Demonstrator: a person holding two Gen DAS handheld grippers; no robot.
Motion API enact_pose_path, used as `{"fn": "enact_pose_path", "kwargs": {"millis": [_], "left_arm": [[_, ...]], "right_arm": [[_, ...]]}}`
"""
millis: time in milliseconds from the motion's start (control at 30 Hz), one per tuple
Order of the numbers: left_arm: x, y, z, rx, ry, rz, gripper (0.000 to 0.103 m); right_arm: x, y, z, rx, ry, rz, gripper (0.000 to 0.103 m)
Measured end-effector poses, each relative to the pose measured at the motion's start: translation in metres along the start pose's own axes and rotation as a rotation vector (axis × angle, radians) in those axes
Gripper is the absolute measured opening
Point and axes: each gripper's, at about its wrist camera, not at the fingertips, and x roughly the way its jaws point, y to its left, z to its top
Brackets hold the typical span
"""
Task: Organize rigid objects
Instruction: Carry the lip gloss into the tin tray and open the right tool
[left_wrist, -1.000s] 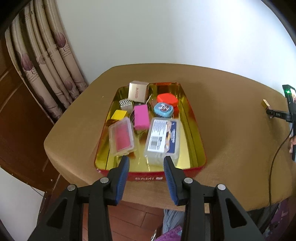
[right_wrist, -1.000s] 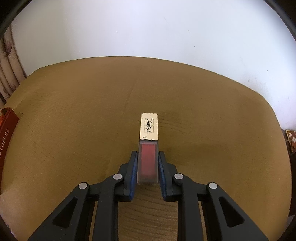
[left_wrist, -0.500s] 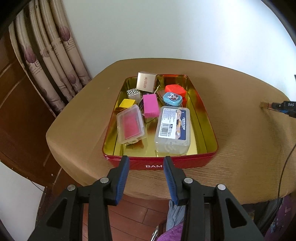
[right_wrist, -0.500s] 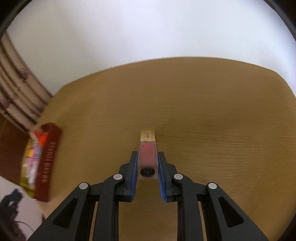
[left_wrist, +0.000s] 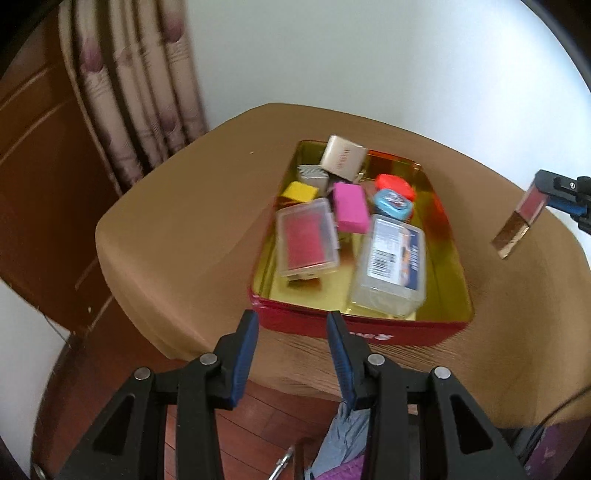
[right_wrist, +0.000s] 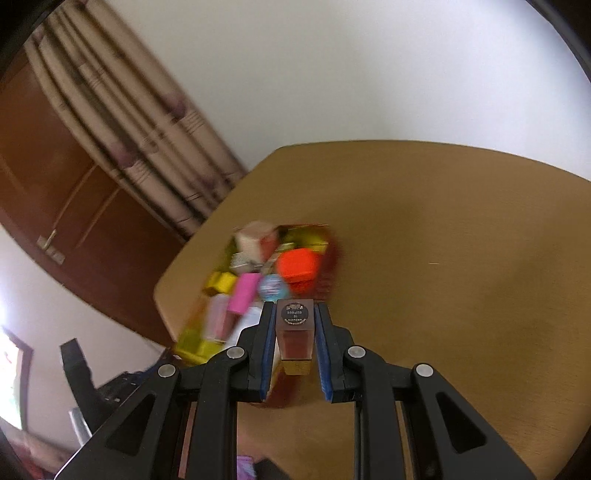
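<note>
Your right claw (right_wrist: 293, 347) pinches a lip-gloss tube (right_wrist: 294, 334) between its blue pads, its long axis hanging downward across the fingers, gold cap (right_wrist: 295, 367) low and labelled base up. Just ahead of that claw and to its left sits the red tin (left_wrist: 354, 328), blurred in this view, so the tube hangs off the tin's right side, above the brown table (left_wrist: 177, 221). The tube looks slim and square, dark red under clear plastic. Your left claw (left_wrist: 291, 350) stands spread and empty, just short of the tin's near wall. Inside the tin lie a clear case (left_wrist: 391, 266) and a pink block (left_wrist: 350, 206). The right claw is nearer for the drop.
</note>
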Motion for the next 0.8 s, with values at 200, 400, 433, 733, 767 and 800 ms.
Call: {"fn": "enact_pose_path", "kwargs": {"millis": [200,400,433,733,767,800], "left_arm": [[0.004,0.007,0.001,-0.013,0.007,0.009,0.039],[0.001,0.014,0.003,-0.029,-0.018,0.024,0.039],[0.001,0.014,0.002,-0.026,-0.017,0.024,0.039],[0.009,0.017,0.001,-0.034,0.004,0.007,0.039],[0.010,0.017,0.000,-0.035,0.009,0.008,0.039],[0.011,0.018,0.001,-0.037,0.012,0.007,0.039]], "right_arm": [[0.032,0.035,0.005,-0.004,0.086,0.075,0.019],[0.061,0.049,-0.001,0.022,0.178,0.123,0.020],[0.068,0.049,0.000,0.036,0.195,0.136,0.020],[0.121,0.052,-0.004,0.059,0.284,0.088,0.023],[0.122,0.052,-0.002,0.048,0.273,0.077,0.027],[0.123,0.052,-0.001,0.044,0.265,0.086,0.038]]}}
